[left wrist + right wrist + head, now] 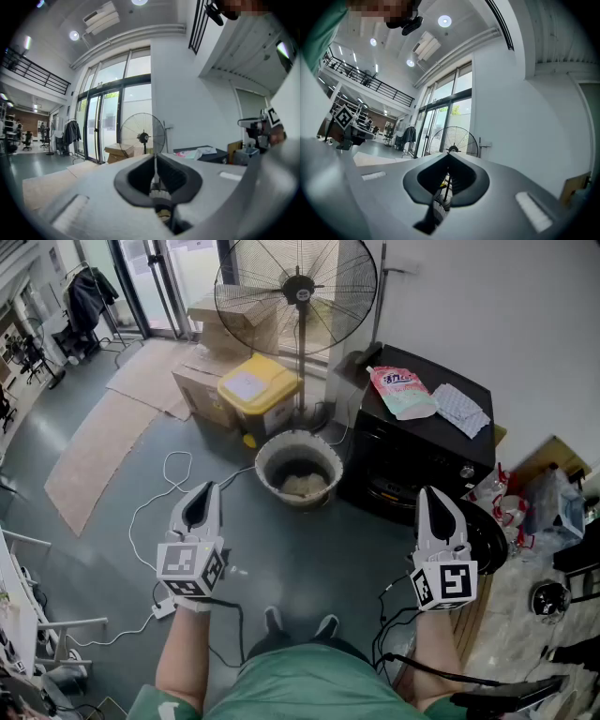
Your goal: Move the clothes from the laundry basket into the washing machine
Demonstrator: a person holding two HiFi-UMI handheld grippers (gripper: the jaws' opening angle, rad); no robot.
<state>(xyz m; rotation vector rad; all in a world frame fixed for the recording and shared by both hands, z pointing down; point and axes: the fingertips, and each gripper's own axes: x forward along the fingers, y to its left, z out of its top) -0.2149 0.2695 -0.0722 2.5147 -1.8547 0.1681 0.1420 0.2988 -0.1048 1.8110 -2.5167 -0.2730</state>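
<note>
My left gripper (pixel 207 487) sits in the lower left of the head view, clenched. In the left gripper view its jaws (pixel 155 161) meet in a thin seam with nothing between them. My right gripper (pixel 430 492) sits in the lower right and is clamped shut and empty as well; the right gripper view shows its jaws (pixel 448 162) pressed together. Both point level, up the frame, over the grey floor (pixel 319 559).

The laundry basket (pixel 269 454) is a round pail in the middle of the head view, above and between the two grippers and well apart from both. A heap of pale beige clothes (pixel 302 486) lies in its bottom. Just to its right stands the black washing machine (pixel 441 442), with what looks like its round door (pixel 485 538) close by my right gripper. A pink bag (pixel 401 392) and a patterned white packet (pixel 460 409) lie on its top.

At the top centre a big standing fan (pixel 296 296) rises behind the basket; it also shows past the jaws in the left gripper view (pixel 142 136) and the right gripper view (pixel 453 143). Left of its pole are a yellow-lidded bin (pixel 255 390) and cardboard boxes (pixel 225 320). A white cable (pixel 155 498) loops over the floor near my left gripper. At the bottom centre are the person's shoes (pixel 300 622).
</note>
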